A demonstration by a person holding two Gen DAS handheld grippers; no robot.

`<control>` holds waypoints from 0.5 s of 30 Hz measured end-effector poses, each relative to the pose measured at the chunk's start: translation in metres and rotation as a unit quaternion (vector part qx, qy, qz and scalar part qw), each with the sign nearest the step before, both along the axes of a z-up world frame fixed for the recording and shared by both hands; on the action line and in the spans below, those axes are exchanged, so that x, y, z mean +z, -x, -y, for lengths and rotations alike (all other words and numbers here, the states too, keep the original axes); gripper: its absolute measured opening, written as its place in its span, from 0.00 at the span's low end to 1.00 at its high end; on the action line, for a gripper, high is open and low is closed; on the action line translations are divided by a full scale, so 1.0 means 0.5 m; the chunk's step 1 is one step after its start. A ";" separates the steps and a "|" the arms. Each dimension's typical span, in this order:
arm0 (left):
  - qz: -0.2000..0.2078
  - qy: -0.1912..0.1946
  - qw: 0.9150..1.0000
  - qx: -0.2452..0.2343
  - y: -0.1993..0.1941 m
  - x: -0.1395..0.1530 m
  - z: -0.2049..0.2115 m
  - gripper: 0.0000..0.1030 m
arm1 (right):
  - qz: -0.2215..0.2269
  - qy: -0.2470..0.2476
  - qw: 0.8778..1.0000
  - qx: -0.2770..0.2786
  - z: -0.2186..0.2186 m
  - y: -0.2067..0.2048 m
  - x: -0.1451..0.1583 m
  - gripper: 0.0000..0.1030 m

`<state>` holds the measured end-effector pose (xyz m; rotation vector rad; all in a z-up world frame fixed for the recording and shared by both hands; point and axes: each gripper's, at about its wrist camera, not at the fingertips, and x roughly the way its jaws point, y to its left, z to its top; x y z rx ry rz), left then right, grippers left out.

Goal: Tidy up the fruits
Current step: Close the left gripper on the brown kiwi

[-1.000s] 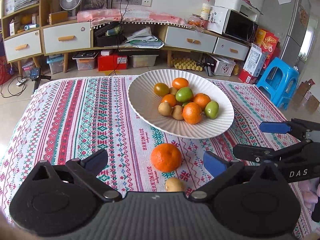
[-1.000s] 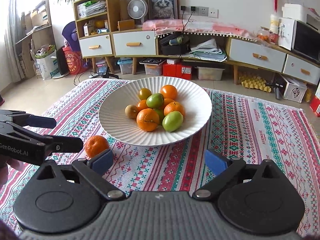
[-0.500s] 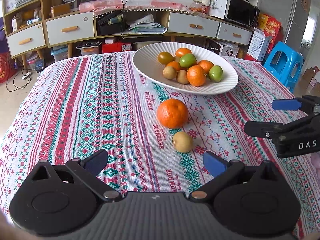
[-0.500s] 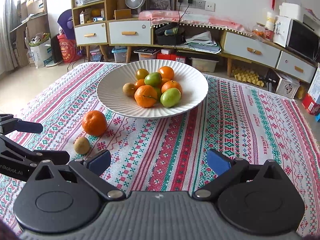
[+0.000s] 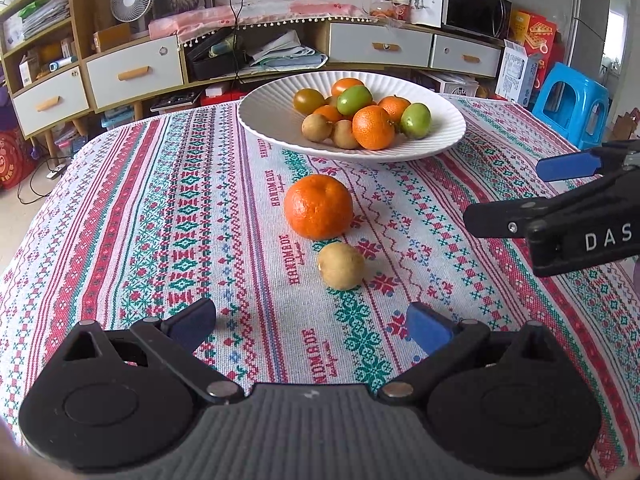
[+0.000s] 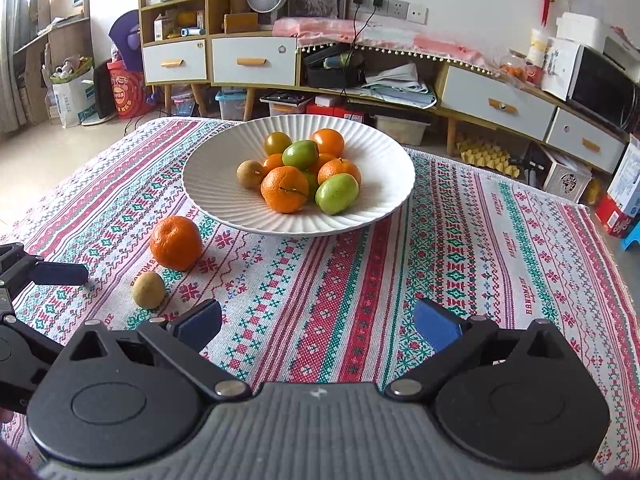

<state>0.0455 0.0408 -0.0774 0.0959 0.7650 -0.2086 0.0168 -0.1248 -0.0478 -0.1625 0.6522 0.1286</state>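
A white ribbed plate [image 5: 272,120] [image 6: 216,196] holds several oranges, green fruits and small brown fruits. A loose orange [image 5: 318,207] [image 6: 176,243] and a small brown fruit [image 5: 341,266] [image 6: 148,290] lie on the patterned cloth in front of the plate. My left gripper [image 5: 310,326] is open and empty, just behind the brown fruit. My right gripper [image 6: 318,324] is open and empty, to the right of both loose fruits; it also shows in the left wrist view [image 5: 560,196].
The table carries a striped red, green and white cloth [image 5: 160,216]. Low cabinets [image 6: 252,60] with drawers, a fan, a microwave [image 5: 476,14] and a blue stool [image 5: 572,104] stand beyond the table's far edge.
Both grippers have pulled back from the plate toward the near side of the table. The loose orange and brown fruit now sit farther ahead of the left gripper. Both stay open.
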 end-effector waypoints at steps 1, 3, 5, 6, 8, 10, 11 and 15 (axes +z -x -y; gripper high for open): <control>0.004 0.000 1.000 0.002 -0.001 0.000 0.002 0.98 | 0.001 0.002 1.000 0.000 -0.002 -0.001 -0.001 1.00; 0.010 0.006 1.000 0.006 -0.003 -0.001 0.003 0.98 | -0.001 0.004 1.000 0.003 -0.005 -0.004 -0.003 1.00; 0.014 0.016 1.000 0.006 -0.004 -0.002 0.004 0.97 | -0.002 0.005 1.000 0.004 -0.008 -0.005 -0.004 1.00; 0.017 0.020 1.000 0.006 -0.003 -0.002 0.004 0.96 | -0.002 0.005 1.000 0.005 -0.009 -0.005 -0.004 1.00; 0.020 0.033 0.999 -0.003 -0.002 0.000 0.006 0.86 | -0.002 0.006 1.000 0.008 -0.012 -0.006 -0.003 1.00; 0.025 0.033 0.999 -0.009 0.000 0.004 0.009 0.71 | -0.001 0.006 1.000 0.008 -0.015 -0.008 -0.002 1.00; 0.027 0.037 0.999 -0.013 0.000 0.006 0.010 0.67 | -0.002 0.005 1.000 0.009 -0.016 -0.009 -0.002 1.00; 0.028 0.049 0.998 -0.017 -0.002 0.012 0.006 0.39 | -0.003 0.001 1.000 0.009 -0.022 -0.014 0.000 1.00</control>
